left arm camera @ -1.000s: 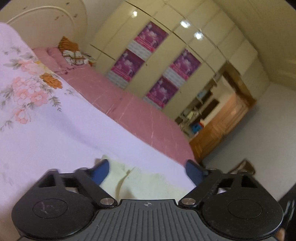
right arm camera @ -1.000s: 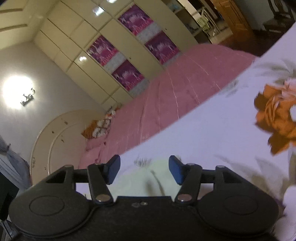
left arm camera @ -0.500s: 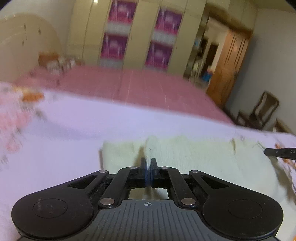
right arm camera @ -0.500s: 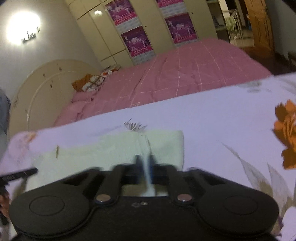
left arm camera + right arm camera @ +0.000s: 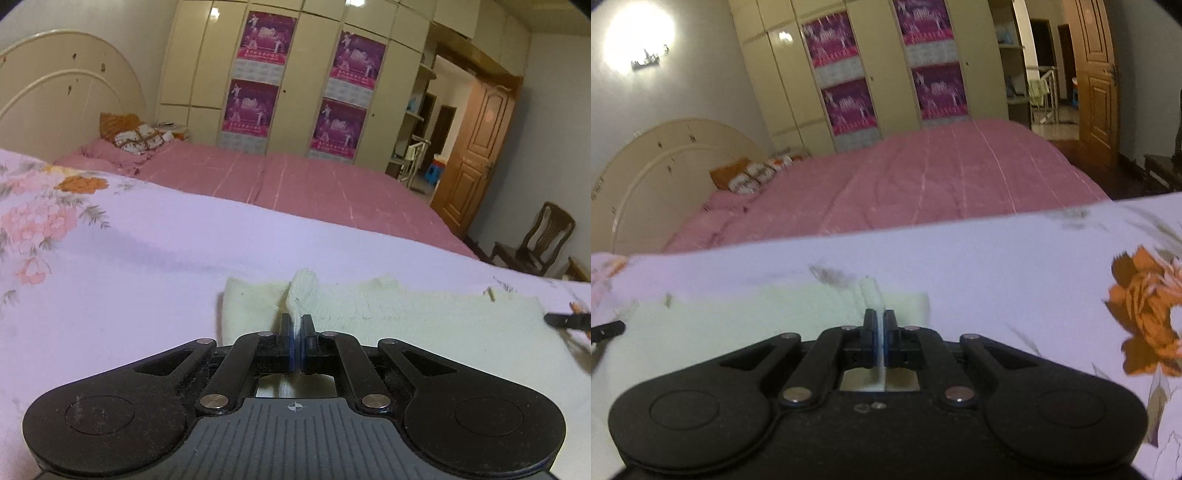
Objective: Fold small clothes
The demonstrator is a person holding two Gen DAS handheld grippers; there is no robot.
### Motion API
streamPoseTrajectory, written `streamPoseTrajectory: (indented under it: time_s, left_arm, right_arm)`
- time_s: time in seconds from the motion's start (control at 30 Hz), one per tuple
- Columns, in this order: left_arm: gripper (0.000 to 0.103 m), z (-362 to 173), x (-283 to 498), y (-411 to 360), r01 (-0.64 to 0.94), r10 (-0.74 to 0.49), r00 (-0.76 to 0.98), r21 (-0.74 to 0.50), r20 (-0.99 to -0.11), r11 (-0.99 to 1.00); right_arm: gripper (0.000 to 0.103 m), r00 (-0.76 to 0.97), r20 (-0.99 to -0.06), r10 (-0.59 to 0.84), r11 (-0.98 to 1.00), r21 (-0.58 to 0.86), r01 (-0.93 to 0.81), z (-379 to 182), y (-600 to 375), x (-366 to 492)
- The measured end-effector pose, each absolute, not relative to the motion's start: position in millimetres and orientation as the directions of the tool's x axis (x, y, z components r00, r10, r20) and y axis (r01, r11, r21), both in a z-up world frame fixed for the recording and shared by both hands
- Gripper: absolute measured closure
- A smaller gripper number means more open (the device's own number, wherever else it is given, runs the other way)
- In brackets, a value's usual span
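Cloth (image 5: 424, 325), pale yellow and fuzzy, lies flat, pinched by left tongs (image 5: 296, 325) and right tongs (image 5: 880, 325).

Floral lilac bedsheet (image 5: 155, 258), pink bedspread (image 5: 295, 184), cream headboard (image 5: 66, 96), wardrobe with purple posters (image 5: 264, 37), wooden door (image 5: 480, 147), chair (image 5: 535, 240).

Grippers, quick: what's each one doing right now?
Left gripper: shut on a pinch of the pale yellow garment.
Right gripper: shut on the same garment's other end.
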State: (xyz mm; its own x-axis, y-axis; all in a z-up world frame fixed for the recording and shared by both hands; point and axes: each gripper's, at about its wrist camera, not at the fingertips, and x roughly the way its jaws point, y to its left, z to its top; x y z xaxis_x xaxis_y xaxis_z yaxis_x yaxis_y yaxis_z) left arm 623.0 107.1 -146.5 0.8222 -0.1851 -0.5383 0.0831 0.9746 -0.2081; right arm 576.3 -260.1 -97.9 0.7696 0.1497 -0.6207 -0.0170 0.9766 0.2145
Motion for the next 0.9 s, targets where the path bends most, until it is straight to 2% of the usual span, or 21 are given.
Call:
streamPoseTrajectory:
  time_s: [0.03,0.07,0.1,0.13,0.17,0.23,0.37,0.5,0.57,0.7,0.77,0.9]
  left_arm:
    - [0.090,-146,623,109,0.063,-0.167,0.829,-0.208,-0.534,0.976]
    - [0.068,-143,620,113,0.022,-0.130,0.839,-0.205,-0.528,0.978]
    - [0.039,-136,615,114,-0.018,-0.091,0.849,-0.201,-0.521,0.979]
    - [0.035,-129,607,113,-0.031,-0.068,0.871,-0.192,-0.486,0.981]
    - [0.035,-124,601,109,-0.007,-0.083,0.887,-0.194,-0.453,0.981]
    - [0.035,-117,597,82,0.076,-0.159,0.879,-0.198,-0.449,0.977]
    - [0.034,-117,596,11,0.237,-0.269,0.839,-0.127,-0.473,0.963]
    - [0.034,-133,605,-5,0.208,-0.205,0.803,-0.059,-0.559,0.976]
    - [0.034,-136,597,15,0.152,-0.136,0.822,-0.018,-0.554,0.988]
    - [0.035,-136,586,65,0.041,-0.068,0.828,-0.061,-0.556,0.997]
    - [0.035,-138,590,72,0.041,-0.071,0.826,-0.065,-0.559,0.997]
    - [0.035,-129,576,59,0.022,-0.036,0.848,-0.033,-0.529,0.999]
  right_arm:
    - [0.100,0.768,-0.623,0.150,0.976,0.219,-0.013,-98,-258,579]
    - [0.100,0.765,-0.628,0.147,0.975,0.221,-0.006,-97,-259,580]
    - [0.098,0.761,-0.636,0.128,0.979,0.204,0.005,-94,-256,581]
    - [0.088,0.766,-0.637,0.091,0.986,0.167,0.021,-88,-252,580]
    - [0.080,0.790,-0.610,0.059,0.992,0.125,0.022,-79,-242,575]
    - [0.080,0.825,-0.548,0.138,0.989,0.115,-0.089,-67,-222,563]
    - [0.080,0.760,-0.601,0.247,0.968,0.110,-0.227,-76,-157,572]
    - [0.075,0.727,-0.637,0.257,0.962,0.096,-0.255,-90,-125,579]
    - [0.073,0.734,-0.642,0.220,0.970,0.067,-0.232,-93,-135,580]
    - [0.074,0.765,-0.643,0.036,0.999,0.020,-0.030,-92,-201,580]
    - [0.075,0.760,-0.648,0.050,0.998,0.058,-0.016,-93,-224,579]
    - [0.072,0.769,-0.638,0.038,0.999,0.023,-0.030,-82,-211,571]
